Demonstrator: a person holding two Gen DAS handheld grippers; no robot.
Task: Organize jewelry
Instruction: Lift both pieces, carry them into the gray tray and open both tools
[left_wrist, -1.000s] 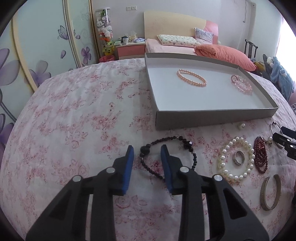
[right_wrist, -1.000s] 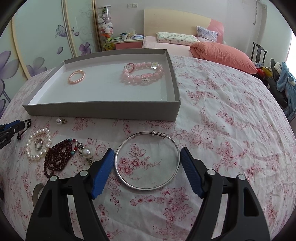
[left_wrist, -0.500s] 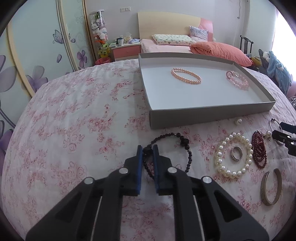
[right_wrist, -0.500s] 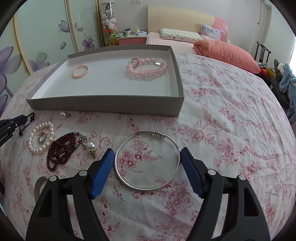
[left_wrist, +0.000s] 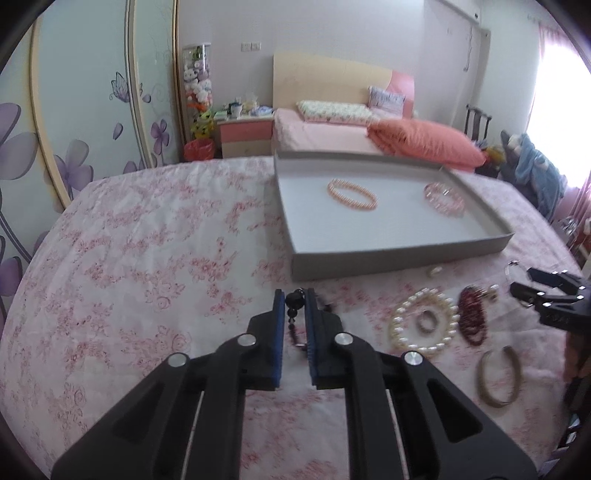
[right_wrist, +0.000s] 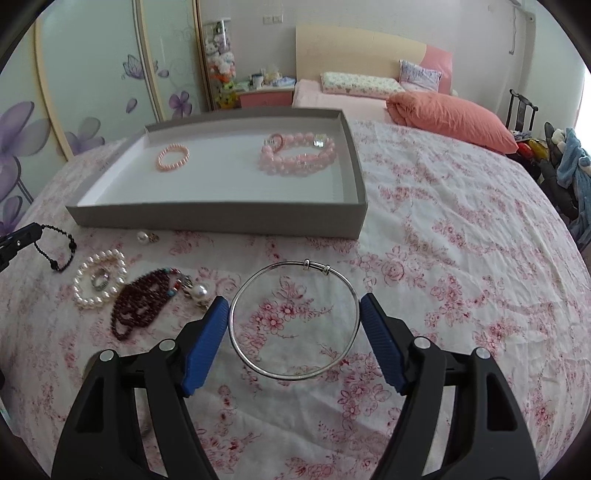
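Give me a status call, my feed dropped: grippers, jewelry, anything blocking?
Left gripper shut on black bead bracelet, lifted off the bedspread. Right gripper open around silver bangle, not gripping. Tray ahead, path clear.

Soft daylight fills both views, pouring from the window (left_wrist: 561, 122) at the right edge, blown out to white glare. The left wrist view is smeared with motion blur: the gray tray (left_wrist: 399, 254) and pearl bracelet (left_wrist: 424, 321) look soft. The right wrist view is crisp. Fisheye bending curves the wardrobe doors (right_wrist: 92, 85); corners vignette black. Shadows are faint.
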